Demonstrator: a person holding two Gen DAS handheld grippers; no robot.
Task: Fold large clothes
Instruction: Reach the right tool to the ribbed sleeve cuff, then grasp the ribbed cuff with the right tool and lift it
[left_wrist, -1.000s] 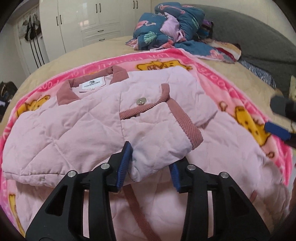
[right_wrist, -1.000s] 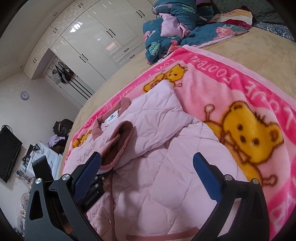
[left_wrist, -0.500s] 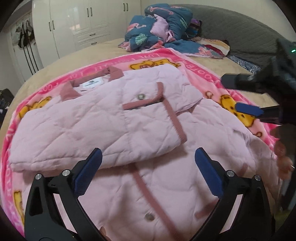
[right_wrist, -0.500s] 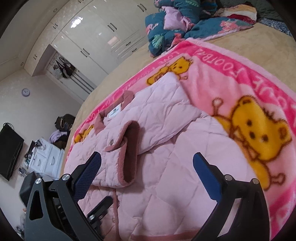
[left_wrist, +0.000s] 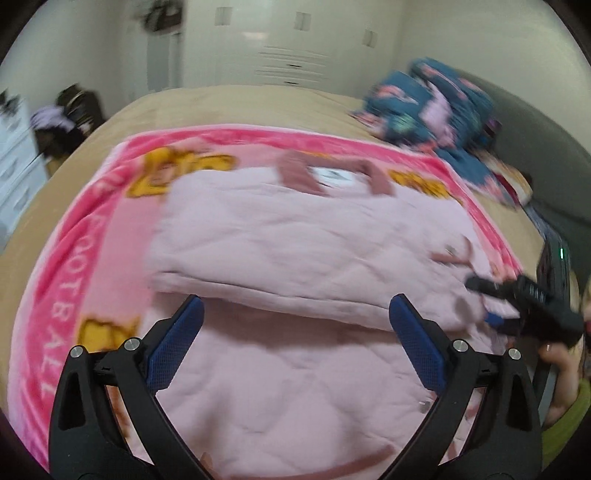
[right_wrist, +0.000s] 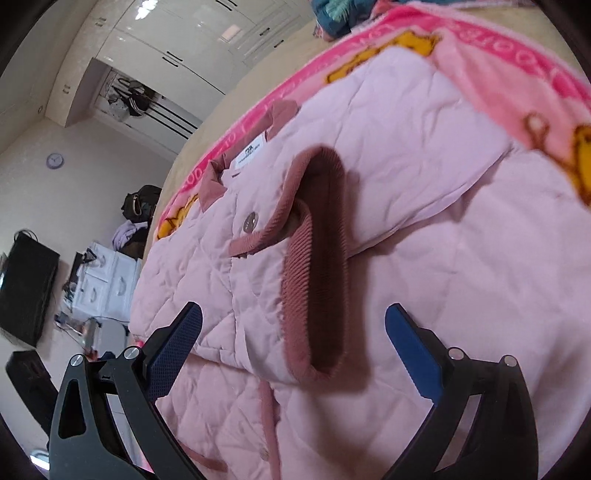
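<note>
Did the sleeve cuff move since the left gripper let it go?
No. The cuff lies folded across the pink jacket, beside its snap button, as before.

Jacket (right_wrist: 406, 155) pale pink, quilted diamond stitching; cuff (right_wrist: 314, 266) and collar (right_wrist: 284, 110) dusty rose ribbed. Blanket (left_wrist: 96, 229) under the jacket hot pink border, lighter pink centre, yellow bears, pale lettering. Bedding pile (left_wrist: 424, 107) beyond the jacket teal with pink print. Gripper pads (right_wrist: 173, 347) blue, arms black.
</note>
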